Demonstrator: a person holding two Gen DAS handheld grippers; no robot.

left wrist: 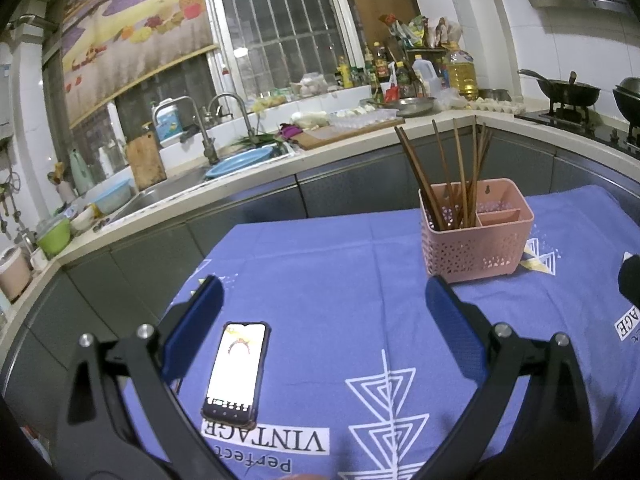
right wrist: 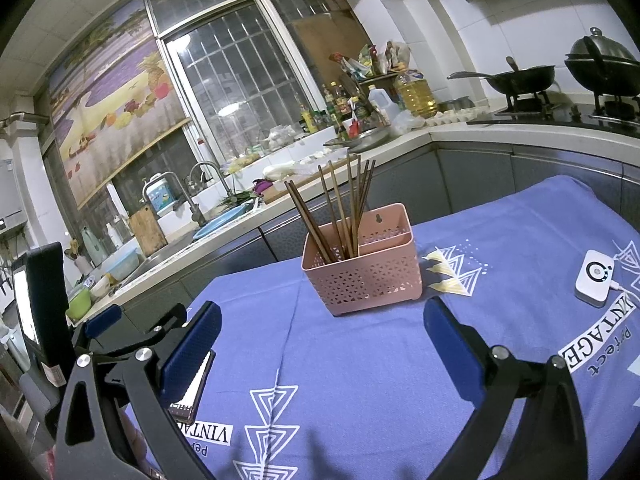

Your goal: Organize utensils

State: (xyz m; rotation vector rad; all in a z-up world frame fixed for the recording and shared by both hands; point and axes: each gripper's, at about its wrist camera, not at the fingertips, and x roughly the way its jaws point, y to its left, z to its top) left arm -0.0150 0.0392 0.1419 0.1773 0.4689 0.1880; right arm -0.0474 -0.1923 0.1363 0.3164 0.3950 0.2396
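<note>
A pink perforated utensil basket (left wrist: 476, 236) (right wrist: 362, 268) stands on the blue tablecloth, with several brown chopsticks (left wrist: 452, 180) (right wrist: 340, 208) upright in its left compartment. Its smaller right compartments look empty. My left gripper (left wrist: 326, 312) hovers open over the cloth, short of the basket, nothing between its blue-padded fingers. My right gripper (right wrist: 322, 338) is also open and empty, with the basket just beyond its fingertips. The left gripper (right wrist: 120, 320) shows at the left edge of the right wrist view.
A lit phone (left wrist: 236, 376) (right wrist: 190, 392) lies on the cloth near the left fingers. A white device (right wrist: 594, 278) with a cable sits at right. The blue-clothed table (left wrist: 360, 288) ends at grey cabinets; a cluttered counter, sink and stove with woks lie behind.
</note>
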